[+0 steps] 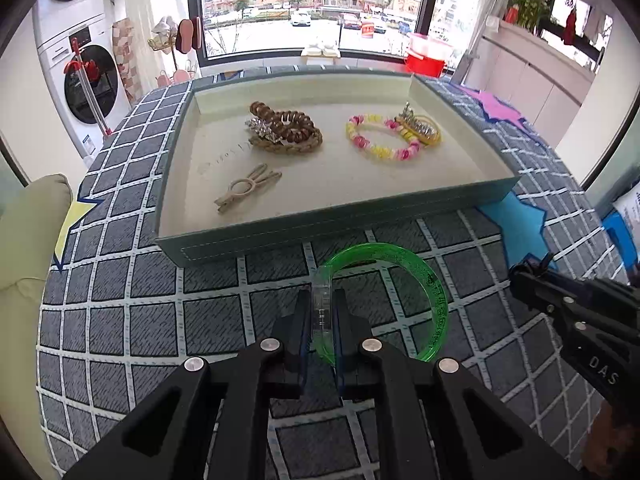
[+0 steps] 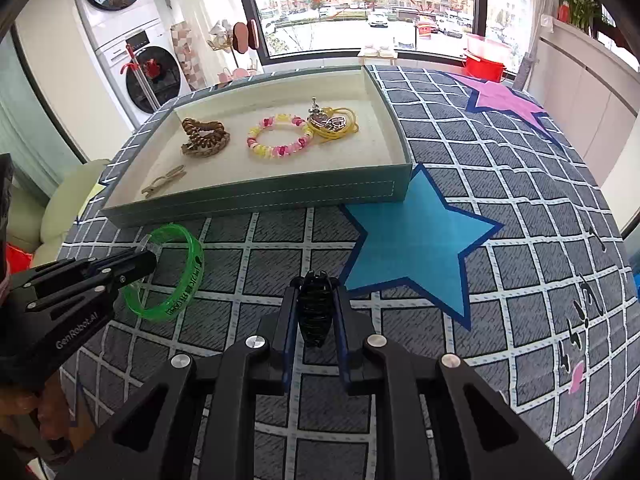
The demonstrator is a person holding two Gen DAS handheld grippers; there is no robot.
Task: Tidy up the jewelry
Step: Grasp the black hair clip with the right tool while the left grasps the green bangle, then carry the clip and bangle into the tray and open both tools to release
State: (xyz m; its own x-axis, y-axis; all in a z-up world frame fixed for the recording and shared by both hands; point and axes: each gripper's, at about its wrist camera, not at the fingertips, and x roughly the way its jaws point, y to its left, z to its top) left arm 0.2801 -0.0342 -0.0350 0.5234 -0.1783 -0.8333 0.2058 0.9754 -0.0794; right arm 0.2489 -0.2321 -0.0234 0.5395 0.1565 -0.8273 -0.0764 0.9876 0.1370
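Observation:
My left gripper [image 1: 322,300] is shut on the clear part of a green bangle [image 1: 424,280], whose ring rests on the checked cloth just in front of the tray. In the right wrist view the same green bangle [image 2: 188,276] hangs from the left gripper [image 2: 150,258] at the left. My right gripper [image 2: 316,284] is shut on a black claw hair clip [image 2: 316,312], held upright between the pads. The teal tray [image 1: 320,228] holds a brown coil hair tie on a woven bracelet [image 1: 292,128], a pink and yellow bead bracelet [image 1: 380,140], a yellow cord with a metal charm [image 1: 420,128] and a beige clip [image 1: 244,190].
The right gripper's body [image 1: 576,316] enters the left wrist view at the right edge. The cloth carries a blue star [image 2: 416,236] beside the tray's near right corner. A cream cushion [image 1: 28,232] lies to the left, past the table's edge. A red tub [image 1: 424,60] stands behind the tray.

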